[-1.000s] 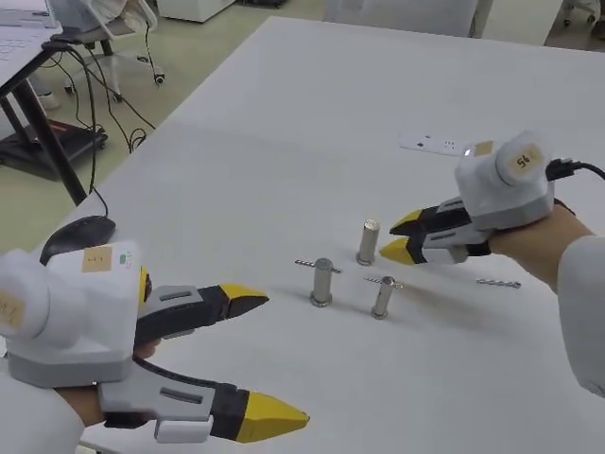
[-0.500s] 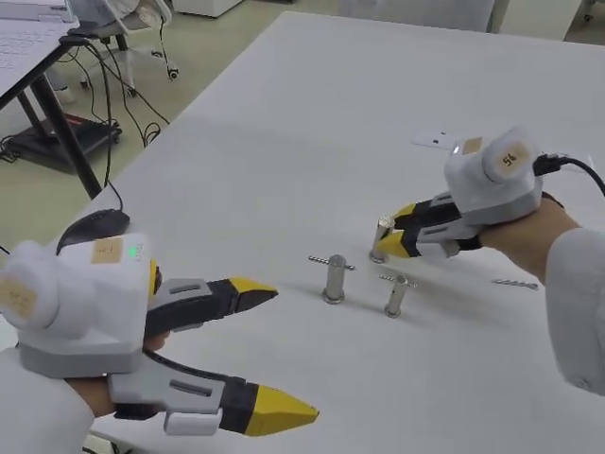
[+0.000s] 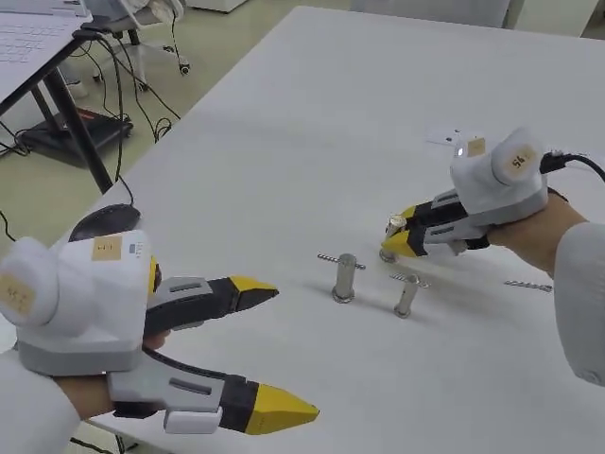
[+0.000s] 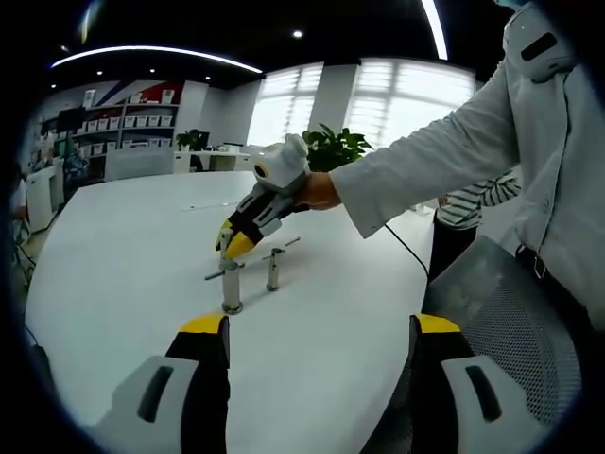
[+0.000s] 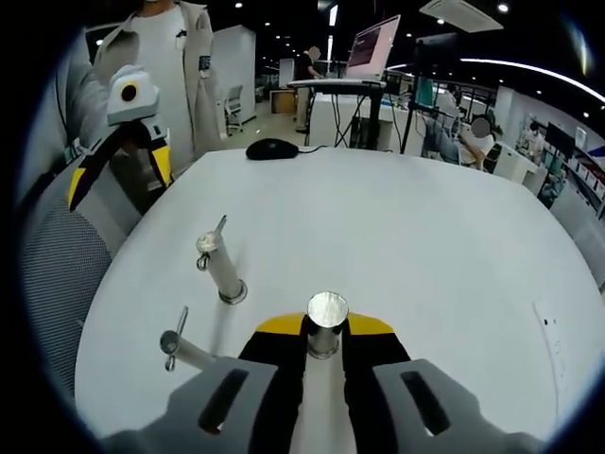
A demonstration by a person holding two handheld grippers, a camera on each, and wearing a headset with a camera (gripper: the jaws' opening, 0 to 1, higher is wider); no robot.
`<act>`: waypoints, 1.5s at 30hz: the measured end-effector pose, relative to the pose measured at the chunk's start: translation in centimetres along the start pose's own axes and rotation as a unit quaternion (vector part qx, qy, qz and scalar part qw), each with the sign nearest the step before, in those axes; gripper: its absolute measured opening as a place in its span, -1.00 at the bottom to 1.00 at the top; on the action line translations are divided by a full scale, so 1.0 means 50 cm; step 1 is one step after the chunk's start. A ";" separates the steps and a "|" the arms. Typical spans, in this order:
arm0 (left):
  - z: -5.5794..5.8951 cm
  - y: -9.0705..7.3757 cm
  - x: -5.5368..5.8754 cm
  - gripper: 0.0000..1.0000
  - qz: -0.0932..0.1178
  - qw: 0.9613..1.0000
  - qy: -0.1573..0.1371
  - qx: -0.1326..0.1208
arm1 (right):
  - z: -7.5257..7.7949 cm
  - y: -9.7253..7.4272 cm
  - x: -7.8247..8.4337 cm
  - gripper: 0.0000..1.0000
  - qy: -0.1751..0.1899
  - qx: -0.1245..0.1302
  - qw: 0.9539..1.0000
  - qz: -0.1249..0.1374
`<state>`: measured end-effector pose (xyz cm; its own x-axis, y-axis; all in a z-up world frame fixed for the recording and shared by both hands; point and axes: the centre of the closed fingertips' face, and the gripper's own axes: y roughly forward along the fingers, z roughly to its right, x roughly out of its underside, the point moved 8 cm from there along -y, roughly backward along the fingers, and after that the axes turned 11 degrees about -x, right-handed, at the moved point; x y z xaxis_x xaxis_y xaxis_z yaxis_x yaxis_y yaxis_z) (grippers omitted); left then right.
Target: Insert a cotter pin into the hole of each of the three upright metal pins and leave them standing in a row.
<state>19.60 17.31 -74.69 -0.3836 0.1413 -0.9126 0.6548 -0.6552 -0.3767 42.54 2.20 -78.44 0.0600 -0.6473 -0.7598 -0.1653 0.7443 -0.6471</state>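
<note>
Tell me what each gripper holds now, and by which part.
The right gripper clamps the bare metal pin by its shaft, just under the top. The left gripper is open and holds nothing.

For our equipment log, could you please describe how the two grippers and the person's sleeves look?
Both grippers have white and grey bodies, with black jaws ending in yellow tips. The left gripper bears a square tan sticker; the right gripper has a round tan one with digits and a black cable at its back. The person wears white sleeves.
</note>
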 end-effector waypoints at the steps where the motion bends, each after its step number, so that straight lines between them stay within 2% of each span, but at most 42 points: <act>1: 0.000 0.001 0.000 0.55 -0.001 1.000 0.000 0.001 | 0.000 0.000 0.001 -0.71 0.003 0.002 1.000 0.002; 10: 0.004 0.004 -0.005 0.54 0.000 1.000 0.002 0.003 | -0.003 -0.013 0.009 -0.75 0.014 0.023 1.000 -0.001; 17: 0.008 0.008 -0.009 0.53 0.001 1.000 0.006 0.006 | -0.019 -0.049 0.019 -0.76 0.022 0.039 0.999 -0.002; 23: 0.015 0.015 -0.019 0.52 0.006 1.000 0.011 0.013 | -0.034 -0.086 0.037 -0.75 0.047 0.060 0.997 -0.001; 24: 0.016 0.016 -0.020 0.52 0.006 1.000 0.012 0.014 | -0.039 -0.094 0.041 -0.75 0.059 0.063 0.996 0.003; 30: 0.024 0.022 -0.023 0.52 0.008 1.000 0.016 0.020 | -0.072 -0.124 0.059 -0.75 0.073 0.078 0.994 0.000; 36: 0.029 0.025 -0.027 0.51 0.010 0.999 0.018 0.024 | -0.115 -0.140 0.066 -0.75 0.093 0.090 0.992 -0.005; 41: 0.033 0.029 -0.029 0.51 0.013 0.999 0.018 0.026 | -0.156 -0.144 0.073 -0.75 0.113 0.107 0.988 -0.006; 45: 0.038 0.032 -0.031 0.51 0.016 0.999 0.020 0.029 | -0.191 -0.139 0.076 -0.75 0.128 0.111 0.986 -0.002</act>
<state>20.01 14.65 -73.55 -0.3364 0.1490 -0.9298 0.6274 -0.7009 -0.3393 34.50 -7.01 -76.23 -0.1944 -0.6500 -0.7346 0.0550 0.7405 -0.6698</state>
